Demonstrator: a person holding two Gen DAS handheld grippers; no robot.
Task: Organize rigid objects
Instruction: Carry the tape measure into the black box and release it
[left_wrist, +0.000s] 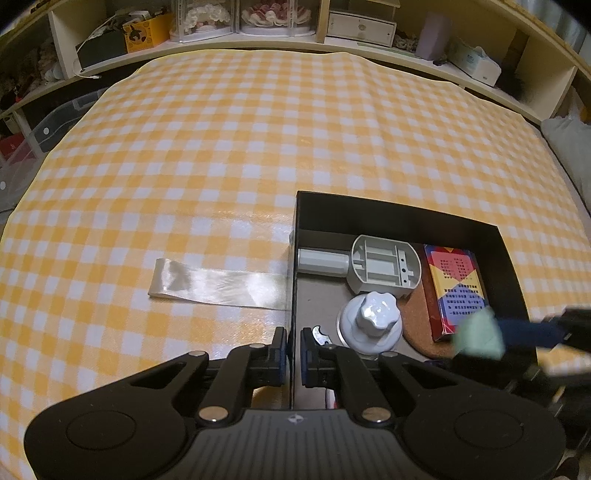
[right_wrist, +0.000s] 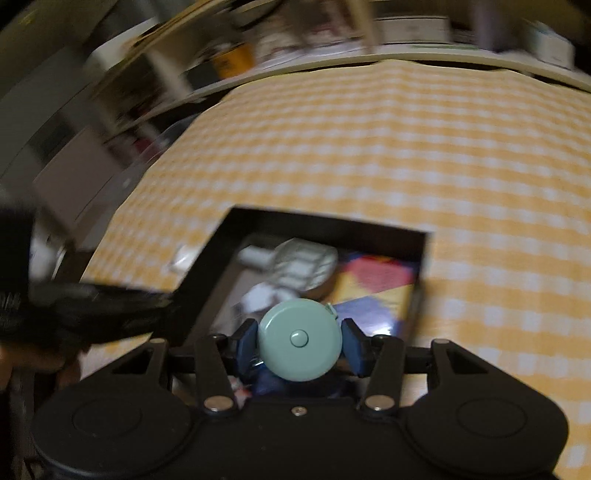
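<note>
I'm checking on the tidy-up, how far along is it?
Nearly finished. Done: grey plastic part, white knob and colourful book lie in the black box. In hand: right gripper holds a green tape measure over it. Left: set it in.

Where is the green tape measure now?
In the right wrist view the tape measure sits between the right gripper's pads, over the near end of the black box, above the colourful booklet.
</note>
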